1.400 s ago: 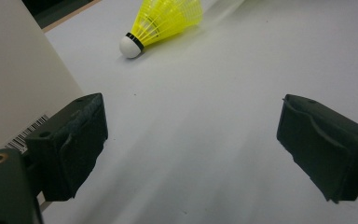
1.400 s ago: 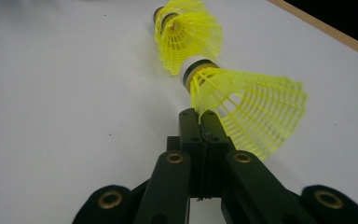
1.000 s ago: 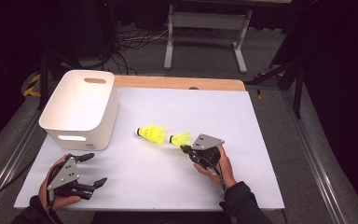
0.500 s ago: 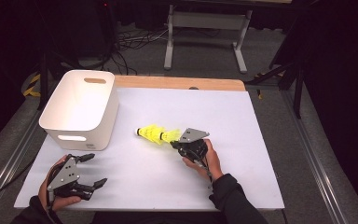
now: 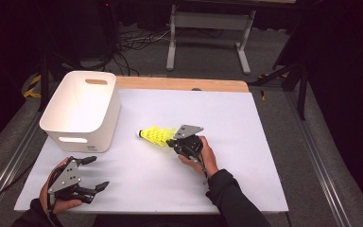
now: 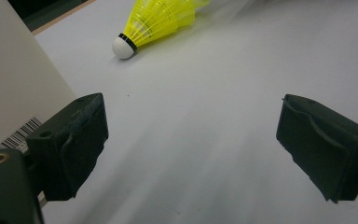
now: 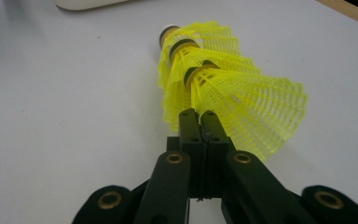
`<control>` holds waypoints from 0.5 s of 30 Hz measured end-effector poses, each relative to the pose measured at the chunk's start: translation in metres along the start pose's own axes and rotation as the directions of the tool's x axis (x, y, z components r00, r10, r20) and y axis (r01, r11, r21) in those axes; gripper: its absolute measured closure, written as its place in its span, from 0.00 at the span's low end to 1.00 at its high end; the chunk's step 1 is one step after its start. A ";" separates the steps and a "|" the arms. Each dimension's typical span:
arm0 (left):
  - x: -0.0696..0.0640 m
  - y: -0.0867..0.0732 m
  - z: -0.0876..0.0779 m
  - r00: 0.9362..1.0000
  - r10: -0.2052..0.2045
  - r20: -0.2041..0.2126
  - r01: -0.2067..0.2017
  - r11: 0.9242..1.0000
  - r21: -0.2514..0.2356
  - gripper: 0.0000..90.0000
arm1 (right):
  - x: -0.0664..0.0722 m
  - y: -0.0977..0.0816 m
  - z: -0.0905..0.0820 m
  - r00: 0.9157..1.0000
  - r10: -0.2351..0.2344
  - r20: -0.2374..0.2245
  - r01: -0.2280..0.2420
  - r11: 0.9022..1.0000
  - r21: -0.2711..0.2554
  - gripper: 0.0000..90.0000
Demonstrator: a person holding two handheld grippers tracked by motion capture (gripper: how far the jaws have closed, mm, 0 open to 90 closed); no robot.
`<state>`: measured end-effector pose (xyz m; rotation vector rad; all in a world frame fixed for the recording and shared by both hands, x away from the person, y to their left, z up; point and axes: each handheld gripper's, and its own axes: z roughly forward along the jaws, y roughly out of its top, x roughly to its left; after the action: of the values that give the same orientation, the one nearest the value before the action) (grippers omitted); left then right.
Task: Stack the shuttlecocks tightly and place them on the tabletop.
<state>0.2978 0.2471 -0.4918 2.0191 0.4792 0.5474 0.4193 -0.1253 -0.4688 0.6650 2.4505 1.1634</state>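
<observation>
right gripper view: right tool (image 7: pixel 198 115) pinching stacked yellow shuttlecocks' (image 7: pixel 223 88) skirt, carrying; next, likely over the white bin (image 5: pixel 82 111).

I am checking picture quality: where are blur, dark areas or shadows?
High view: the room around the white table is very dark. Left gripper view: the yellow plastic shuttlecocks look soft and the top right corner is smeared. Right gripper view: the nested shuttlecocks are sharp, with a soft shadow beneath them.

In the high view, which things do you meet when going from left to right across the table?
Left claw → white bin → yellow shuttlecocks → right claw
</observation>
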 end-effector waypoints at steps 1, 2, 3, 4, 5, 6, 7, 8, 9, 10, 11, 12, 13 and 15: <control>0.000 0.000 0.000 1.000 0.000 0.001 0.000 1.000 0.000 0.11 | 0.000 0.001 0.001 1.000 -0.002 -0.001 0.002 1.000 0.002 1.00; 0.000 0.000 0.000 1.000 0.002 0.001 -0.002 1.000 -0.001 0.11 | 0.001 0.002 0.003 1.000 -0.006 -0.002 0.006 1.000 0.003 1.00; 0.000 0.000 0.000 1.000 0.002 0.002 -0.002 1.000 0.000 0.11 | 0.002 0.003 0.004 1.000 -0.004 -0.010 0.004 1.000 0.002 1.00; 0.000 0.000 0.000 1.000 0.001 0.003 -0.001 1.000 0.000 0.11 | 0.002 0.003 0.005 1.000 -0.003 -0.009 0.003 1.000 0.003 1.00; 0.000 0.000 0.000 1.000 0.001 0.003 -0.001 1.000 -0.001 0.11 | 0.002 0.004 0.005 1.000 -0.003 -0.008 0.003 1.000 0.003 1.00; -0.001 0.000 0.000 1.000 0.002 0.005 -0.002 1.000 -0.001 0.11 | 0.002 0.005 0.006 1.000 0.000 -0.010 0.000 1.000 0.002 1.00; -0.001 0.000 0.001 1.000 0.000 0.008 0.000 1.000 -0.001 0.11 | 0.002 0.005 0.007 1.000 0.003 -0.013 -0.003 1.000 -0.001 1.00; -0.001 0.000 0.001 1.000 -0.001 0.009 0.001 1.000 0.000 0.11 | 0.002 0.005 0.007 1.000 0.004 -0.013 -0.004 1.000 -0.002 1.00; -0.001 0.000 0.001 1.000 0.001 0.011 -0.001 1.000 0.002 0.11 | 0.002 0.006 0.008 1.000 0.003 -0.014 -0.003 1.000 -0.001 1.00; -0.001 0.000 0.001 1.000 0.002 0.012 -0.002 1.000 0.003 0.11 | 0.002 0.006 0.010 1.000 0.006 -0.020 -0.006 1.000 0.000 0.99; -0.001 0.000 0.002 1.000 0.005 0.014 -0.005 1.000 0.004 0.11 | 0.002 0.006 0.011 1.000 0.006 -0.024 -0.006 1.000 0.003 0.99; -0.001 0.000 0.002 1.000 0.005 0.014 -0.005 1.000 0.004 0.11 | 0.002 0.006 0.011 1.000 0.006 -0.024 -0.006 1.000 0.003 0.99; -0.001 0.000 0.001 1.000 0.003 0.013 -0.003 1.000 0.002 0.11 | 0.001 0.006 0.011 1.000 0.007 -0.025 -0.007 1.000 0.005 0.99; -0.001 0.000 0.001 1.000 0.001 0.015 -0.001 1.000 0.000 0.11 | 0.001 0.005 0.014 1.000 0.005 -0.019 -0.005 1.000 0.011 0.97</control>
<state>0.2973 0.2454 -0.4926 2.0218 0.4693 0.5328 0.4265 -0.1133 -0.4731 0.6661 2.4745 1.1638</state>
